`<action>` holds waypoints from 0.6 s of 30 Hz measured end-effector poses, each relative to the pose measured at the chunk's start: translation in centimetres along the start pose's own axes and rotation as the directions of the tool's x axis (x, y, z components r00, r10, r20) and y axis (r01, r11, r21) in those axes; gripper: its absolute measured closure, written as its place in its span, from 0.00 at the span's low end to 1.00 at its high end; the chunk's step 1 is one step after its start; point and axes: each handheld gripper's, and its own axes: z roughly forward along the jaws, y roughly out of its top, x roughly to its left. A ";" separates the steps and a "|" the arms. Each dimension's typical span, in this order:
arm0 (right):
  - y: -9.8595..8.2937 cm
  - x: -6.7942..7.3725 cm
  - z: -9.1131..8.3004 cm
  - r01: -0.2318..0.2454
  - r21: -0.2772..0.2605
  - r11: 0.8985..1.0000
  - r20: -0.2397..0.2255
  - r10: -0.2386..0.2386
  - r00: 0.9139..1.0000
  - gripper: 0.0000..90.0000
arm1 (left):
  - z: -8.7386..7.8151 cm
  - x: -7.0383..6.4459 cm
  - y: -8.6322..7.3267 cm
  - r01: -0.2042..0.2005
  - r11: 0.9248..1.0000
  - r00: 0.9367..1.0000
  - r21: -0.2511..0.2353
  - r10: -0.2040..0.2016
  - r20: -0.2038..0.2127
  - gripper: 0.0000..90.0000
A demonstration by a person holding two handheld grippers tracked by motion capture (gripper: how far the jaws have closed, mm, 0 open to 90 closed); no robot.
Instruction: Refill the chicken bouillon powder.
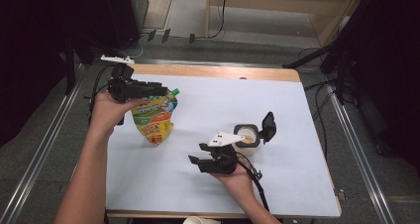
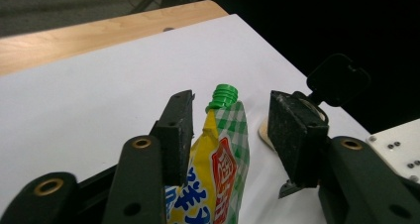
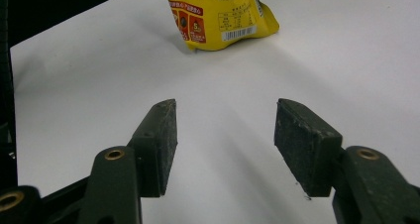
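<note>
Two grippers work my white surface (image 1: 297,115). The left gripper (image 2: 230,135) straddles the upright yellow pouch (image 1: 154,116), fingers (image 2: 176,130) spread either side of its neck, green cap (image 2: 222,95) at twelve o'clock, long axis vertical. The right gripper (image 3: 225,144), fingers spread and empty, idles with the pouch far off at twelve; the left is nearer.

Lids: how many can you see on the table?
2. A green cap sits on top of the pouch by the left gripper. A black lid stands flipped open on the cup near the right gripper.
</note>
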 end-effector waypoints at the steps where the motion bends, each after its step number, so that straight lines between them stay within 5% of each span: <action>1: 0.0 0.0 0.0 0.002 -0.001 1.000 -0.001 -0.002 1.000 0.48 | -0.1 -0.1 0.0 -0.003 1.000 1.000 -0.007 0.003 -0.003 0.57; 18: 0.4 0.1 -0.4 -0.004 0.016 1.000 -0.019 0.004 1.000 0.48 | -2.9 0.3 0.0 -0.042 0.997 0.996 -0.058 0.037 -0.081 0.51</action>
